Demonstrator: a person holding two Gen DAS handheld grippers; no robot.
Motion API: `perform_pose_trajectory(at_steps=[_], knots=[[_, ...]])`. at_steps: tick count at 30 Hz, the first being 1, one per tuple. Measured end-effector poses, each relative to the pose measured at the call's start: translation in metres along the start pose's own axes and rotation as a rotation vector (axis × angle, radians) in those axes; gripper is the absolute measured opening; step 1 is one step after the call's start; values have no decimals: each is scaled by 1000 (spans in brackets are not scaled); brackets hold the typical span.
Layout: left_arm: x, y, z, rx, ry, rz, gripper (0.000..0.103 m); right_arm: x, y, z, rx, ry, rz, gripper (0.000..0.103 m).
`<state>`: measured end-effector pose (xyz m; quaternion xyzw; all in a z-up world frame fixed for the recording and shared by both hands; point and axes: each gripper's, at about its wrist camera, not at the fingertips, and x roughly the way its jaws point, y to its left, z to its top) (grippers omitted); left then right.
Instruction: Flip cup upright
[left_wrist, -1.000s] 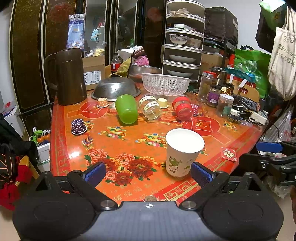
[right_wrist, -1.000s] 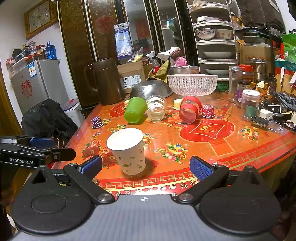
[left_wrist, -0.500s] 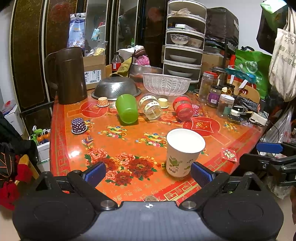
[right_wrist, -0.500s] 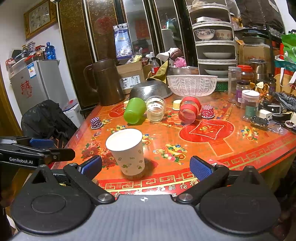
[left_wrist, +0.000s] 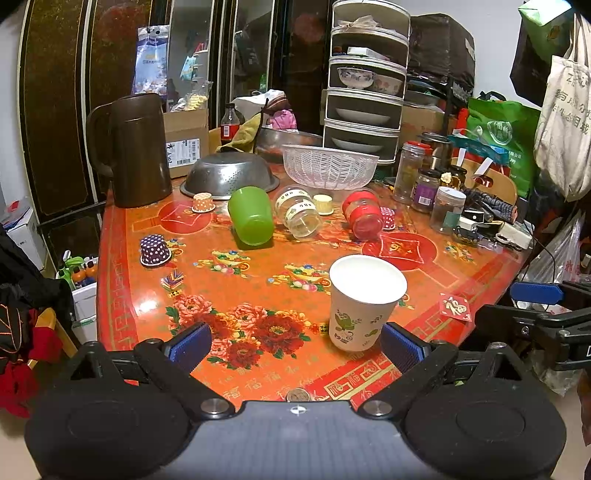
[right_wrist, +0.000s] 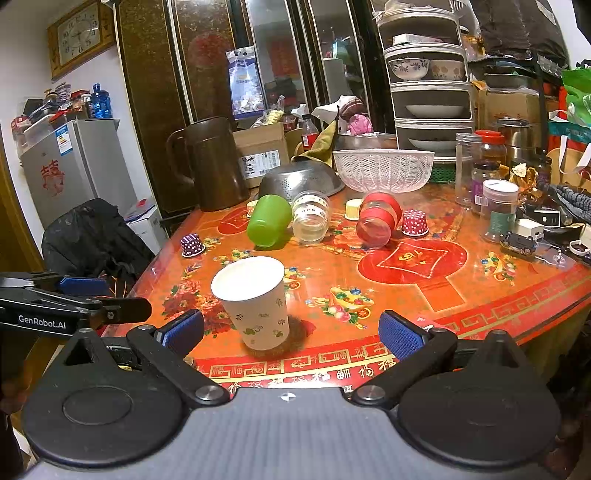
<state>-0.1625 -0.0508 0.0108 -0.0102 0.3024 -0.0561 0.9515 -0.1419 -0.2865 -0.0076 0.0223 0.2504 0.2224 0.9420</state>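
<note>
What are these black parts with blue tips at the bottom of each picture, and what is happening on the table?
They are two hand-held claws; no robot arm is here. A person holds one in each hand, and a camera on each looks forward along its two fingers. One picture comes from the left claw, the other from the right claw. Both are open and hold nothing.

On the red flowered table a white paper cup stands upright near the front edge. Behind it a green cup, a clear jar and a red jar lie on their sides. Farther back stand a brown jug, an overturned metal strainer and a white basket. Each claw also shows at the edge of the other's picture.
</note>
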Motion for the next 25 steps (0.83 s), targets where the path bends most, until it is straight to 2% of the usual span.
perform_pose_trajectory(at_steps=[25], knots=[[0, -2, 0, 3, -9, -6, 99, 0, 1, -2, 3, 5, -5, 102]])
